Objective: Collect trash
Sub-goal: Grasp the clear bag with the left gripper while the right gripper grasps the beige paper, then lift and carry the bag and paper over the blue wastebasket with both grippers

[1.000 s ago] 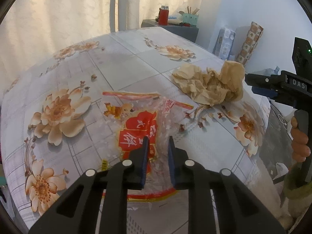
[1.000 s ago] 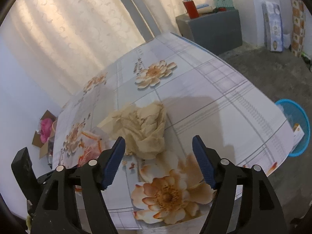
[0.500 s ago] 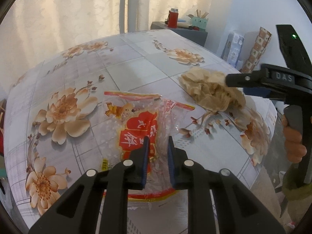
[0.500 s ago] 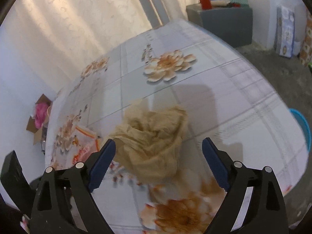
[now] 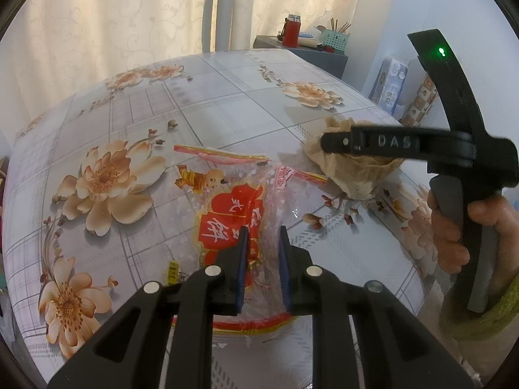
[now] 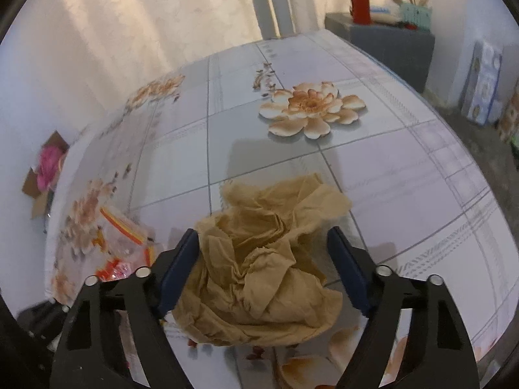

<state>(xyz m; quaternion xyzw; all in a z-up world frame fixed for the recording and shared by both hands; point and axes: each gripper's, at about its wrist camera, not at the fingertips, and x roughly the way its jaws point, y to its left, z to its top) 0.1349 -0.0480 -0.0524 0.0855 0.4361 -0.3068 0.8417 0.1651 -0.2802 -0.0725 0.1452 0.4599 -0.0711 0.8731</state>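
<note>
A crumpled brown paper wad [image 6: 262,265] lies on the floral tablecloth [image 6: 373,175]. My right gripper [image 6: 262,259] is open, its blue pads on either side of the wad. It also shows in the left wrist view [image 5: 353,175], under the right gripper's finger [image 5: 382,142]. A clear plastic snack bag with red print [image 5: 230,214] lies flat on the table. My left gripper [image 5: 262,249] hovers over its near part, jaws narrowly apart, gripping nothing visible.
A grey cabinet [image 6: 382,42] with a red flask [image 6: 360,3] stands beyond the table's far end. Boxes [image 6: 483,81] lean on the right wall. A cardboard box with pink stuff [image 6: 45,168] sits on the floor at left. The table edge runs near right.
My right gripper has moved in over the brown paper wad, which now sits between its open pads. The left gripper has stayed over the snack bag.
</note>
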